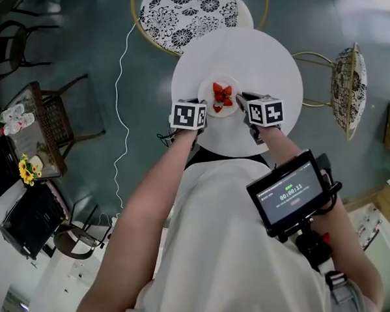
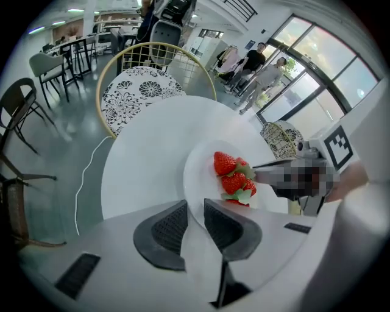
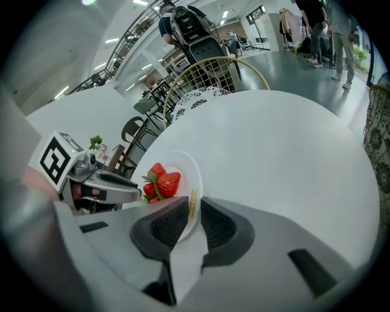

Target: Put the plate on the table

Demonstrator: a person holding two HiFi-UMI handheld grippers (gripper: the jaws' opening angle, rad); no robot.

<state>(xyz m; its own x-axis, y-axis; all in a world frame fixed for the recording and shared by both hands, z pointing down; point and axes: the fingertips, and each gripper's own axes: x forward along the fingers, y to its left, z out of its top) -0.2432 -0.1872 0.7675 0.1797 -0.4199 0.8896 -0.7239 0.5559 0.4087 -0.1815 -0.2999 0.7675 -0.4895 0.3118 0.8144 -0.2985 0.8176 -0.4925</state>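
A small white plate [image 1: 208, 97] [image 2: 201, 170] [image 3: 189, 173] with several red strawberries [image 1: 221, 97] [image 2: 234, 177] [image 3: 161, 181] sits over the near part of the round white table [image 1: 268, 57] [image 2: 146, 164] [image 3: 280, 152]. My left gripper [image 1: 202, 112] [image 2: 195, 222] is shut on the plate's left rim. My right gripper [image 1: 241, 106] [image 3: 192, 216] is shut on its right rim. Whether the plate rests on the tabletop or hangs just above it cannot be told.
A wire chair with a black-and-white patterned seat [image 1: 187, 15] [image 2: 137, 91] stands beyond the table. Another wire chair [image 1: 348, 88] stands to the right. Dark chairs and a side table with flowers [image 1: 28, 138] are at the left. A white cable [image 1: 120, 104] runs across the floor.
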